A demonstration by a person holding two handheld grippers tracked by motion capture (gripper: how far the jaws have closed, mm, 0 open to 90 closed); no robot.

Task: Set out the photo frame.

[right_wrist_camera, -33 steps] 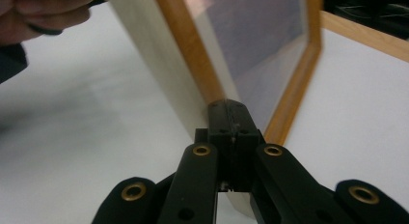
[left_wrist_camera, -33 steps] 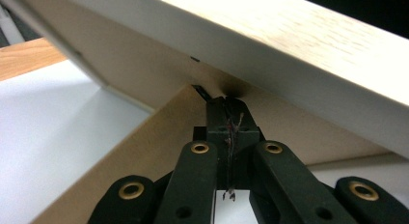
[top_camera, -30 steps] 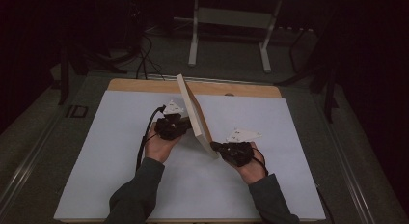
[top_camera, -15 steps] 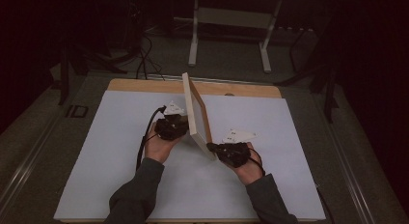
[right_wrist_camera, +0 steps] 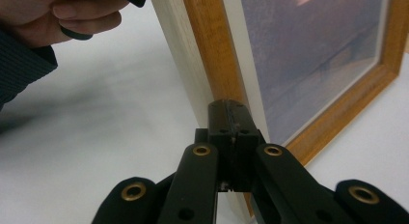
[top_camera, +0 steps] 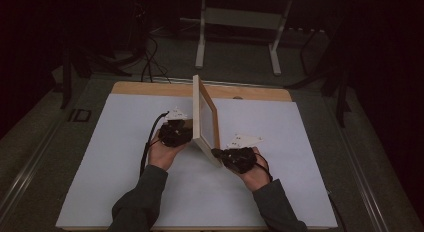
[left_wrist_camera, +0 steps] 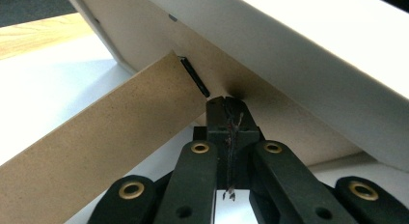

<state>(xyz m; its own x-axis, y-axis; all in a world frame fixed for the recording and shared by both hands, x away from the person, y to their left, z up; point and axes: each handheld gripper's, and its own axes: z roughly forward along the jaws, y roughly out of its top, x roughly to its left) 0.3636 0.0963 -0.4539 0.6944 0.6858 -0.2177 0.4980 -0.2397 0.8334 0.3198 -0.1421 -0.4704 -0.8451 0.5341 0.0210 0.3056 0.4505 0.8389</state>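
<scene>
The picture frame [top_camera: 205, 119] stands on edge near the middle of the high view, on the white sheet covering the table [top_camera: 125, 192], so raising it looks done — what seems left is swinging out the brown back stand [left_wrist_camera: 96, 137], at the left of the left gripper view, and letting the frame rest on it. The left gripper [top_camera: 176, 133] has its jaws fully closed with nothing between them, tips at the frame's backing board. The right gripper [top_camera: 235, 156], equally pinched shut and empty, presses against the frame's front edge at centre — both brace rather than grasp.
</scene>
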